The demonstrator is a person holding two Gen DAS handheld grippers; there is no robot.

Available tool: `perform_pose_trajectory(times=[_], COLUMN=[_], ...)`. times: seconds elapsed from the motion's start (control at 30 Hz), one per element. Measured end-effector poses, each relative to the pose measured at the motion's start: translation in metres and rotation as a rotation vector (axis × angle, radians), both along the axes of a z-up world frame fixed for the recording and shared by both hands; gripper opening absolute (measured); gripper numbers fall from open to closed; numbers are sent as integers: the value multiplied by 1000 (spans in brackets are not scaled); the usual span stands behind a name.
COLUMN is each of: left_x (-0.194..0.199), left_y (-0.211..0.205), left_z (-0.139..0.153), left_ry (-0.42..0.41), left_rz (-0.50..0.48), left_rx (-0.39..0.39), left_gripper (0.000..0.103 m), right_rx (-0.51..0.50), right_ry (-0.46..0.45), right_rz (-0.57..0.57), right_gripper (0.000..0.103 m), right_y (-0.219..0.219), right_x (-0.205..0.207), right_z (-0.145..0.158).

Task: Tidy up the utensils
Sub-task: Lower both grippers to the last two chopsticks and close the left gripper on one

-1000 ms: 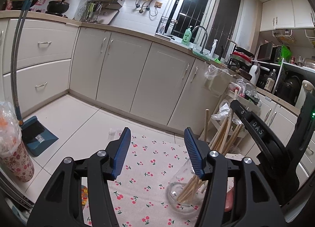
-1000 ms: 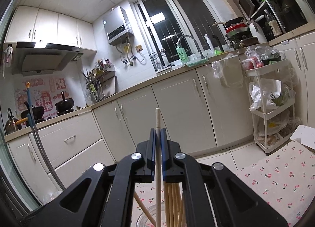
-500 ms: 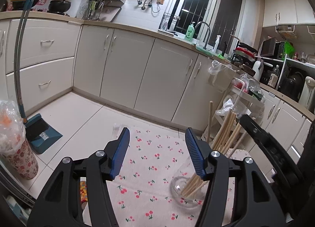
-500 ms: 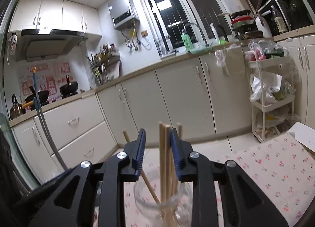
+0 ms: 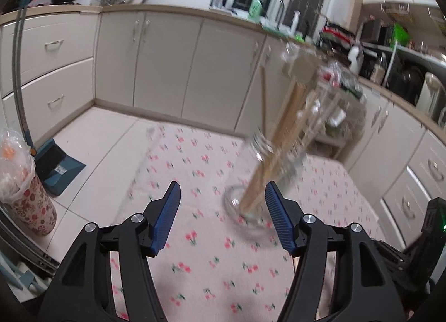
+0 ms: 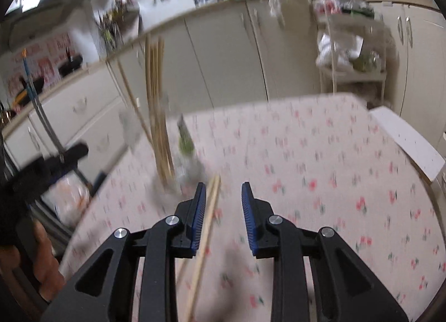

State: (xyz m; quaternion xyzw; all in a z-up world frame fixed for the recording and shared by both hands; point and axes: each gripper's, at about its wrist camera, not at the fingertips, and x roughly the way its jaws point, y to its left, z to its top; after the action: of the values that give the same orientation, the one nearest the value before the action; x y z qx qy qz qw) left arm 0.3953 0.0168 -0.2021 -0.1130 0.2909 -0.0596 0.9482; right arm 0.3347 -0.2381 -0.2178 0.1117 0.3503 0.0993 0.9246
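The left gripper [image 5: 220, 210] stands wide and its jaws are opening, with nothing pressed between the blue pads [image 5: 167, 216]. Seen from the left wrist, the glass jar [image 5: 251, 204] sits on the cherry-print cloth [image 5: 211, 271] just beyond the fingertips, nearer the right-hand pad than the other. A bundle of chopsticks [image 5: 281, 137] stands in the jar and leans away towards the cupboards. The jar's wall is blurred, so its rim is hard to place. Well off to the jar's left, down on the floor, are a dustpan [image 5: 55, 163] and a flowered bin [image 5: 28, 199].

From the right wrist, the right gripper [image 6: 223, 196] shows a narrow gap between its jaws. A loose pair of chopsticks [image 6: 207, 224] lies on the cloth close against the left-hand pad, but nothing squeezes them. The jar [image 6: 184, 165] is just ahead and to the left of the fingertips, its bundle [image 6: 157, 104] rising steeply. Beyond the jar, at the picture's left edge, the other gripper and the person's hand [image 6: 41, 263] come into view.

The chopsticks look light, stiff and smooth, so they will likely roll or slide apart if pinched near a tip. A grip across both, around mid-length, should keep them parallel. Lying flat on soft cloth, they leave little room for a pad to get under. The jar is probably brittle and top-heavy with its leaning load, so it is best steadied low on its wall.
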Motion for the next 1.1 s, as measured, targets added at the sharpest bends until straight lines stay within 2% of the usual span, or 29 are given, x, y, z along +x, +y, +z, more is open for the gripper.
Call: perform_pose_trajectory(times=[0.2,0.37,0.57,0.6,0.7,0.93,1.1], left_x=[-10,-17,-24,-26,-30,-35,-40], left_y=[-20,-30,-40,-44,-53,-79,-107], left_z=[-10,-12,-7,-6,-5,-13,-35], left_ry=[62,90,104,106,112,164,226], left_rz=[-23,-30,-52,-59,-78,-140,-219], left_rx=[48,74,97,102,117,165,232], left_gripper=[61,64,66,66,68,70,71], right_rx=[-47,-127,-188,-192,-194,-152,-129], right_ry=[74,188,190,191,199,230,245], right_rz=[70,117,103,91,57,-1,33], right_gripper=[27,27,27,23,13,12,12], right_y=[17,31,27,23,9,-27,-36], right_x=[-4,-5,-15,-17,-22,-42,-59], right_z=[-7,-23,-22,-22,-21,-19,-19])
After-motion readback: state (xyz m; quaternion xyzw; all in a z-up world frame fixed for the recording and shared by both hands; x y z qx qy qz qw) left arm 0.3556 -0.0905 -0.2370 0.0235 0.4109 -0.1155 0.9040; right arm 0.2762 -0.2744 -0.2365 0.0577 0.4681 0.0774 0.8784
